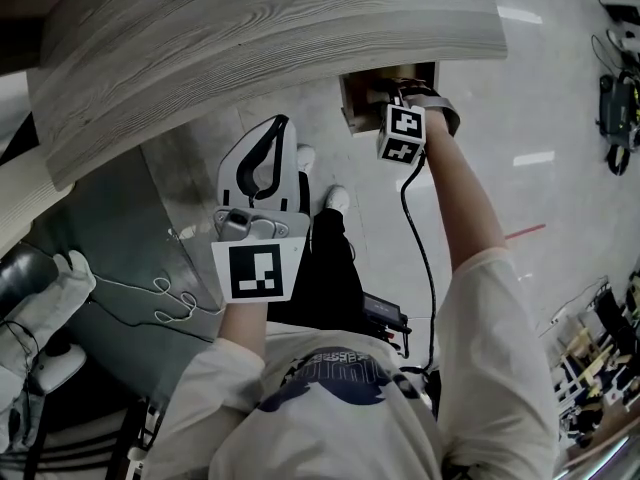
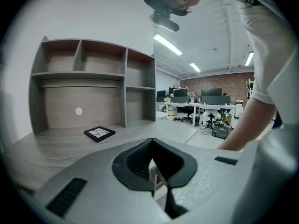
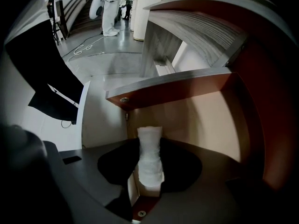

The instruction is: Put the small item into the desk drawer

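Drawer (image 3: 205, 115) open; right gripper (image 3: 149, 146) clamps small item (image 3: 150, 164).

A black picture frame (image 2: 99, 133) lies flat before the grey shelf unit (image 2: 135, 85).

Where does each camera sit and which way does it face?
Head view: on the person's head, looking steeply down on desk top, open drawer, both arms, left tool, right tool.
Left gripper view: on the left tool, facing across the desk top to the shelves; right arm shows.
Right gripper view: on the right tool, facing down into the drawer, small item gripped.
Shared: head and right gripper views both show the drawer.
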The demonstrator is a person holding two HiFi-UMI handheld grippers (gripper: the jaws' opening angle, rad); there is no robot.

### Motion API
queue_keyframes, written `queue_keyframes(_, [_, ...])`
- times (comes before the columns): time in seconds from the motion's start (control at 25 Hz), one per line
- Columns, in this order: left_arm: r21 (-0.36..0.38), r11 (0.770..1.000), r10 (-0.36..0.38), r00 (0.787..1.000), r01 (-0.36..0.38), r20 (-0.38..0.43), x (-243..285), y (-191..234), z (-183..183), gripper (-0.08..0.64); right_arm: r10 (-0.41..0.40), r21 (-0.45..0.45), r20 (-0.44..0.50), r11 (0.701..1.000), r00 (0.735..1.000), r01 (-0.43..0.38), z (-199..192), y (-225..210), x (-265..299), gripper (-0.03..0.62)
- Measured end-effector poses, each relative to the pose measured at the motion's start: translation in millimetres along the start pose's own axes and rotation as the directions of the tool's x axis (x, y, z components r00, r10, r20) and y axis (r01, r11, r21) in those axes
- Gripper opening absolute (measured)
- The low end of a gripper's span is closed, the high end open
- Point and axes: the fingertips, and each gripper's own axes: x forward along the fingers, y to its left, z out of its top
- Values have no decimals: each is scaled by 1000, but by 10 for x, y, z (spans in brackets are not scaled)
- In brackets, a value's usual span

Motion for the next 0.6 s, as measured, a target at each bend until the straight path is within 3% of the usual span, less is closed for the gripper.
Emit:
queue_keyframes(0.28, [-6,1000,2,1000,-2,-2,11,49,-54,8,0,10,10,1000,1000,0,4,-14,21,129])
queue_keyframes(0.6, [-11,1000,-7,1000,7,1,-22,30,-31,8,59,49,10,997,998,-59,26,8,-23,144])
